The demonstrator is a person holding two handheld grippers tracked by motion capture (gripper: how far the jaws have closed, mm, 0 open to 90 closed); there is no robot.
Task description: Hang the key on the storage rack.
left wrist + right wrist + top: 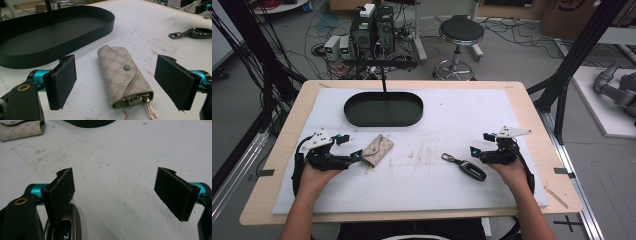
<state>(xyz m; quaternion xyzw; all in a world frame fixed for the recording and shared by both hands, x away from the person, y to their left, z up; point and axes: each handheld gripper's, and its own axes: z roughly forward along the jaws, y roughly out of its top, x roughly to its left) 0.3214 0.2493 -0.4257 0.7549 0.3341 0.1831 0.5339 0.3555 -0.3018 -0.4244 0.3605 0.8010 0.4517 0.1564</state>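
Both of the person's forearms come in from the bottom of the high view, each hand carrying a gripper over the white mat (427, 185). Between the wide-open jaws of the left gripper (116, 82) lies the beige patterned key pouch (123, 76), flat on the mat, flap snapped shut, its gold clasp (151, 112) spilling out of the open end toward six o'clock in the left gripper view. Neither pad touches the pouch; there is bare mat on both sides of it. In the high view the pouch (378, 149) sits just at three o'clock of the left gripper (349, 150), touching or nearly touching its lower jaw tip.

At eleven o'clock of the pouch in the left gripper view stands the black oval tray (62, 47), near but apart from it. From the tray's centre in the high view, the pouch lies at about six o'clock.

At two o'clock in the left gripper view, well apart, rests the dark car key fob (198, 32) with its metal tab.

In the high view the right gripper (482, 145) stands with jaws spread, the fob (472, 170) just at its seven o'clock. In the right gripper view the fob (66, 227) lies under the left-hand pad, outside the gap, which holds bare mat.
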